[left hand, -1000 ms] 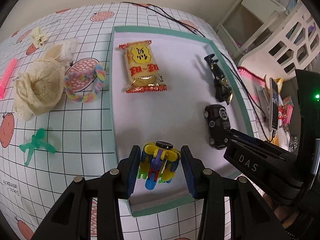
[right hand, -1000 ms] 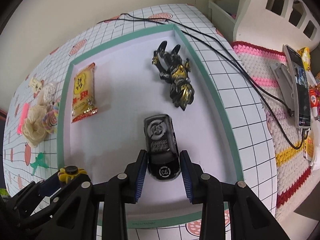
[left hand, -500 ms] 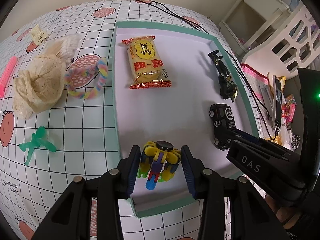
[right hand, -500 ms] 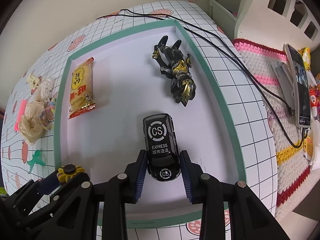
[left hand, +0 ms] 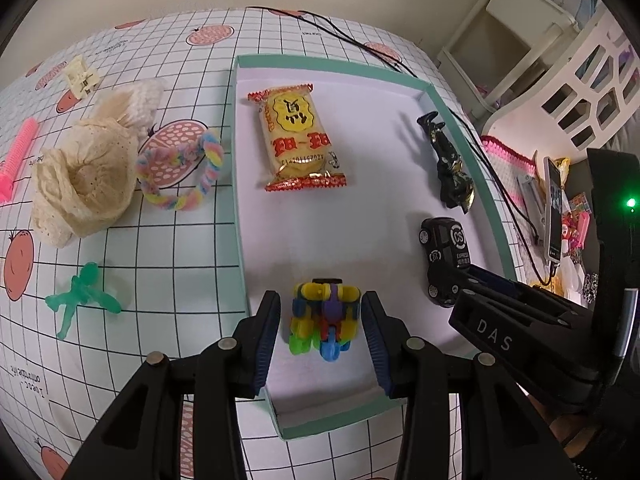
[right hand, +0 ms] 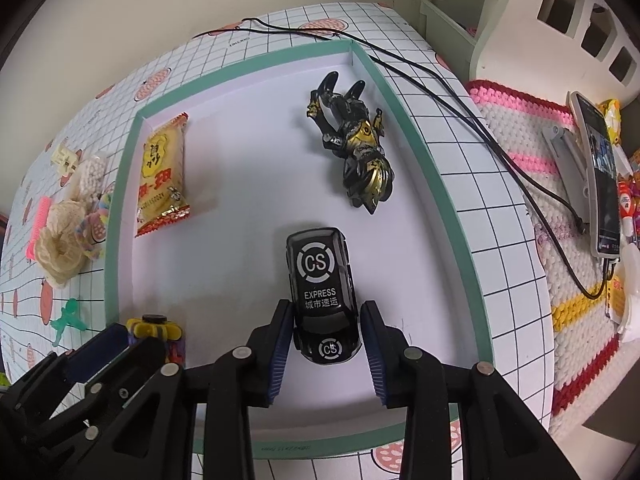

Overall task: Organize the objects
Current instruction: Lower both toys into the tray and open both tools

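Toys sit inside our green-rimmed tray: the colourful block toy rests on the tray floor between our left tongs, whose jaws stand apart with gaps on both sides. Our right tongs straddle the black toy car, jaws apart too. A snack packet and black-gold figure lie farther in.

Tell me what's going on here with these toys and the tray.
A person is sorting toys into a green-rimmed tray with two handheld grippers. The left gripper is open around a block toy, the right gripper open around a black car. A snack and figure lie inside.
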`<act>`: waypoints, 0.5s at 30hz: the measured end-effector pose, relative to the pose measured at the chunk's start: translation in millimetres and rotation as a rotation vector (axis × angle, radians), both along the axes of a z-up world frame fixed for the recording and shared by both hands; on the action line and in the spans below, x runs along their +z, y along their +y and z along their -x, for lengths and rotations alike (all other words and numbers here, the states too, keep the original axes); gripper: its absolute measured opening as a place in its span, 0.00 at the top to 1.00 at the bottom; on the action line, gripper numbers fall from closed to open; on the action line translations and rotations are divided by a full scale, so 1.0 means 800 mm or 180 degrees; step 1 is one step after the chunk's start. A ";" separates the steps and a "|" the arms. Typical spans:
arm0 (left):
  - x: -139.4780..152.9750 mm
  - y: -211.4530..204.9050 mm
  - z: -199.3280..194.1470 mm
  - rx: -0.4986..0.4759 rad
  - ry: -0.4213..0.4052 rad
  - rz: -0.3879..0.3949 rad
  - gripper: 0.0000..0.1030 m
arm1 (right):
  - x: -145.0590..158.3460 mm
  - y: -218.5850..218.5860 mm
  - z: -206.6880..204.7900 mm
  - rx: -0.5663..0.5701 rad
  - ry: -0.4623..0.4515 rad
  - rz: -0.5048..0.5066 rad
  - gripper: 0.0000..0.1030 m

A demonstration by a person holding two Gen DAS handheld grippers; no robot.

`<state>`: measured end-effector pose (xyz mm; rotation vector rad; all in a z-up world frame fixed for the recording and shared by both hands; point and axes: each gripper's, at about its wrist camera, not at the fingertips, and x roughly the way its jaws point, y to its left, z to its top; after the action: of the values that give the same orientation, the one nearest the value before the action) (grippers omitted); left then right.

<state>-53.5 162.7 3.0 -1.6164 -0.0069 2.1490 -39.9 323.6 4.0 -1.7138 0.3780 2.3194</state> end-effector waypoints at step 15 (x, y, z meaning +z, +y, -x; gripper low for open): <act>0.025 -0.021 0.012 0.0244 0.0347 -0.0100 0.50 | 0.026 -0.009 0.004 0.0048 0.0372 -0.0149 0.63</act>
<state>-63.4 145.9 22.9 -1.5022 -0.0697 2.2809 -43.4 316.5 25.1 -1.5697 0.3299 2.4262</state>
